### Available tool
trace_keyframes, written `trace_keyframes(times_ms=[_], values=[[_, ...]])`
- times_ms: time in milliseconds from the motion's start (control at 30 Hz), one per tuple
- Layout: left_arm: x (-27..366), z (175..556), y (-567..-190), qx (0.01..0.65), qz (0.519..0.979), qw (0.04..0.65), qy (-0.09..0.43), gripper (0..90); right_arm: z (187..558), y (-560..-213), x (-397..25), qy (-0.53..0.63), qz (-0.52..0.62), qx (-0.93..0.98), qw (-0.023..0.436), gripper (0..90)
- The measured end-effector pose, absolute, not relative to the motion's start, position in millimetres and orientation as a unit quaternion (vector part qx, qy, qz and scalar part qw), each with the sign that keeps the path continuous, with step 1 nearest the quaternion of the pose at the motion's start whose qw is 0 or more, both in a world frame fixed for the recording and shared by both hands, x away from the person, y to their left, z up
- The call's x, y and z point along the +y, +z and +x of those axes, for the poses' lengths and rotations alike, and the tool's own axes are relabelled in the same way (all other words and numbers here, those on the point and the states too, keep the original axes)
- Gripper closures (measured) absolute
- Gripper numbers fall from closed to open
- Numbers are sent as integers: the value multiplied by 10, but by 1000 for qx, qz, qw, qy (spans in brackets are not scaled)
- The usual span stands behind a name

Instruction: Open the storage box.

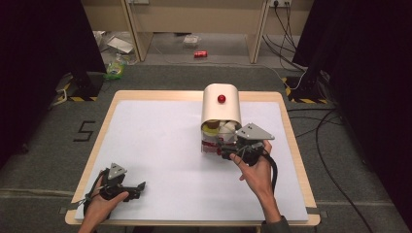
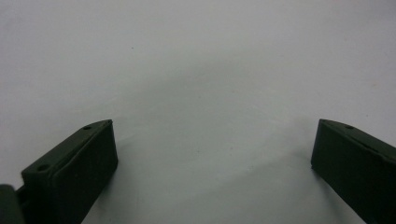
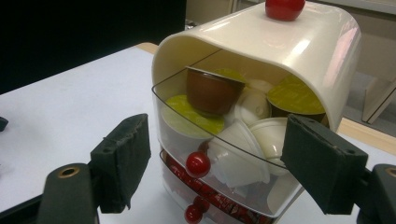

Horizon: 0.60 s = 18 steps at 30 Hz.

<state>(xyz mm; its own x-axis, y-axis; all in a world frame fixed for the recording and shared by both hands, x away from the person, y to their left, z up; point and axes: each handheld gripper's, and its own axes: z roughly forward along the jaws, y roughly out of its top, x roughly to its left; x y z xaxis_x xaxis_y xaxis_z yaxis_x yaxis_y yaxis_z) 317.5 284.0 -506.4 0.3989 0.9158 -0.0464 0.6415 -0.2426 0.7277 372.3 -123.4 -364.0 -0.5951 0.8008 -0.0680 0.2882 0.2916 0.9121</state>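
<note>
White table (image 1: 160,145) holds a pod box (image 1: 221,116) near its far edge. Right gripper (image 3: 212,161), jaws apart, faces the top drawer's red knob (image 3: 198,164); pinch it square. Left gripper (image 2: 212,158) rests with jaws apart.

My left tool (image 1: 127,187) sits low at the near left corner of the tabletop (image 1: 160,145), my left hand (image 1: 99,201) wrapped around its grip, its grey plate facing up. In the left gripper view its two black jaws stand wide apart with nothing between them. My right tool (image 1: 232,151) is out ahead on the right, my right hand (image 1: 255,170) and forearm stretched forward behind it. In the right gripper view its jaws are spread wide too, clamping nothing.
</note>
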Motion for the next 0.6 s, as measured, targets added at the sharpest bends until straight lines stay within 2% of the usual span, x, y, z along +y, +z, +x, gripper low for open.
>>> trace_keyframes(times_ms=[600], values=[[2841,3176,-5064,511,762,344,199,0,3818,-3734,-1184,459,357,768,267,237]])
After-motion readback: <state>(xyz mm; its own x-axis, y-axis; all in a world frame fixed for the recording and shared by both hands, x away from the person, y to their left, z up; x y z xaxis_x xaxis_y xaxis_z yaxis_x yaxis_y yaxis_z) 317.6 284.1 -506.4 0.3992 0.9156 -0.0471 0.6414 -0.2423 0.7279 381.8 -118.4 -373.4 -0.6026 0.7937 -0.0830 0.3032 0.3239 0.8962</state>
